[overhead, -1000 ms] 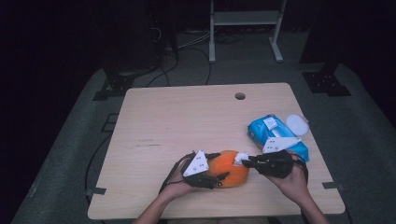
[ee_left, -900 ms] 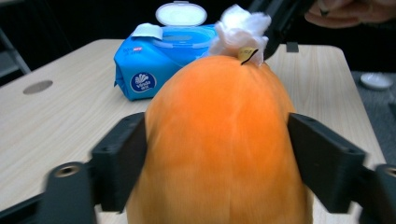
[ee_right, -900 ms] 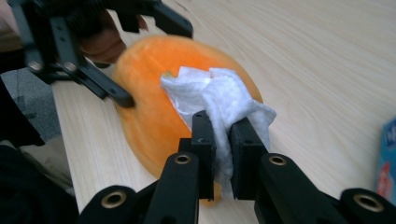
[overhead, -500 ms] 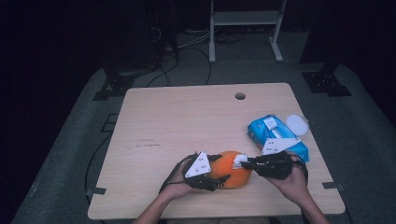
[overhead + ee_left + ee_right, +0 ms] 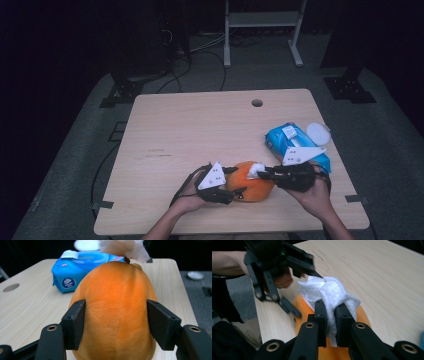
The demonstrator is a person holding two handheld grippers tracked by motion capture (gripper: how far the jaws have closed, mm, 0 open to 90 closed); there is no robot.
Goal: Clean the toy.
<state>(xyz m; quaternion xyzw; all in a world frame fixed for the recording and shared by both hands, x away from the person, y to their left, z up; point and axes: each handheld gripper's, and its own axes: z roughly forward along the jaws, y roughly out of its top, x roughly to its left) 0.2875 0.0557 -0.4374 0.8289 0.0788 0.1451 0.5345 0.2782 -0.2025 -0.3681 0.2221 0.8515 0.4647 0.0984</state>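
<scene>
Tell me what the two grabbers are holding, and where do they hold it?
The left gripper clamps the orange fruit by its two sides. The right gripper pinches a crumpled white wipe at its middle, over the fruit.

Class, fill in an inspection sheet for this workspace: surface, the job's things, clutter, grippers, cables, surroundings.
Surface: light wooden table with a round hole near its far edge.
Job's things: orange fruit-shaped toy near the front edge; white wipe on top of it.
Clutter: blue wipes pack; white round lid beside it.
Grippers: left gripper has just been closing, its jaws against the toy's sides; right gripper shut on the wipe.
Cables: black cable trailing from the left gripper; more on the floor behind.
Surroundings: dark room, grey floor, white stand.
</scene>
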